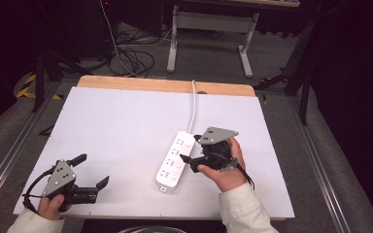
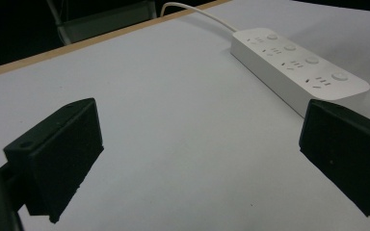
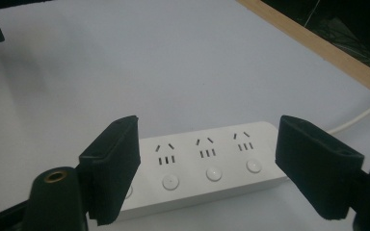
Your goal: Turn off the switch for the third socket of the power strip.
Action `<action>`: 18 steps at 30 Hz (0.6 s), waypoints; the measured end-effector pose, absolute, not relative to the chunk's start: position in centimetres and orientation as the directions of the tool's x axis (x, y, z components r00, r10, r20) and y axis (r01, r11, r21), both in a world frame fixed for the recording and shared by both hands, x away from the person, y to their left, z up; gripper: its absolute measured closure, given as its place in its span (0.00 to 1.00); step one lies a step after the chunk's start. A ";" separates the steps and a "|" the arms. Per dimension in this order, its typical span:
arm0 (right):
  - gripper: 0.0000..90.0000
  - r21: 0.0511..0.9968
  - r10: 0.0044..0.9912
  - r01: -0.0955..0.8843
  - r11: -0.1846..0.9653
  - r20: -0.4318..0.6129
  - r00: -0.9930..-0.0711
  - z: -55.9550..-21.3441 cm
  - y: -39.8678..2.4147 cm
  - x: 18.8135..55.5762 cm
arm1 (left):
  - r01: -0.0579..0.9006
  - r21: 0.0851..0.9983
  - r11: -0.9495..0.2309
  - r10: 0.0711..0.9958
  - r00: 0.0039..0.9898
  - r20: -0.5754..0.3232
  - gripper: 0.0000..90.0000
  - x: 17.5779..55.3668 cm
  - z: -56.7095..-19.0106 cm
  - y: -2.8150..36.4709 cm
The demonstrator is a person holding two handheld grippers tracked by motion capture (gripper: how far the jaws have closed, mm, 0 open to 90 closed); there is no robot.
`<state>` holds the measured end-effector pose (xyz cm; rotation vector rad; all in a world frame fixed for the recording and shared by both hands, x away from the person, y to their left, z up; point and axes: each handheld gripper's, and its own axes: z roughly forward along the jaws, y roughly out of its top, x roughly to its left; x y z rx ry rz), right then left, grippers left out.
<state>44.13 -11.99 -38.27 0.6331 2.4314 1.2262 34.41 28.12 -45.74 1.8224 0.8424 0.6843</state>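
Right gripper (image 1: 192, 156) hung jaws wide, just beside the right side of the power strip (image 1: 175, 159), probably lined up to press a switch or grab it. Strip lay right of tabletop (image 1: 116, 126) centre, cord (image 1: 193, 104) running to the far edge. Left gripper (image 1: 91, 172) idled wide open and empty near the front-left corner, likely parked clear.

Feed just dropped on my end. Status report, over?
Left gripper open, idle at near-left table edge. Right gripper open, facing the white power strip, not touching. Strip flat mid-table, nothing plugged in. Nothing in the way.
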 end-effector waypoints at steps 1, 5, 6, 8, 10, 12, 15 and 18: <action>0.25 0.821 0.537 0.241 0.517 -0.092 -0.838 -38.2 -12.5 44.1 | 0.245 0.927 -0.283 0.795 0.601 0.084 0.02 34.4 -45.7 28.1; 0.21 0.834 0.554 0.259 0.487 -0.066 -0.830 -38.1 -13.9 43.7 | 0.246 0.927 -0.283 0.795 0.601 0.083 0.02 34.4 -45.7 28.1; 0.21 0.838 0.559 0.259 0.480 -0.065 -0.827 -38.2 -14.2 43.6 | 0.245 0.927 -0.284 0.794 0.601 0.085 0.02 34.4 -45.7 28.2; 0.21 0.846 0.566 0.267 0.462 -0.050 -0.823 -38.4 -14.9 43.4 | 0.245 0.927 -0.284 0.795 0.601 0.085 0.02 34.4 -45.7 28.2; 0.20 0.851 0.573 0.276 0.447 -0.035 -0.819 -38.5 -15.6 43.3 | 0.247 0.927 -0.283 0.796 0.599 0.083 0.02 34.4 -45.7 28.2; 0.19 0.858 0.582 0.275 0.433 -0.033 -0.813 -38.8 -16.3 43.1 | 0.248 0.928 -0.278 0.798 0.598 0.080 0.02 34.3 -45.6 28.2; 0.19 0.868 0.598 0.276 0.412 -0.029 -0.801 -39.1 -17.4 42.8 | 0.247 0.927 -0.282 0.797 0.598 0.083 0.02 34.2 -45.5 28.2; 0.19 0.871 0.609 0.284 0.401 -0.022 -0.793 -39.6 -18.5 42.4 | 0.244 0.926 -0.287 0.797 0.597 0.090 0.02 34.1 -45.5 28.2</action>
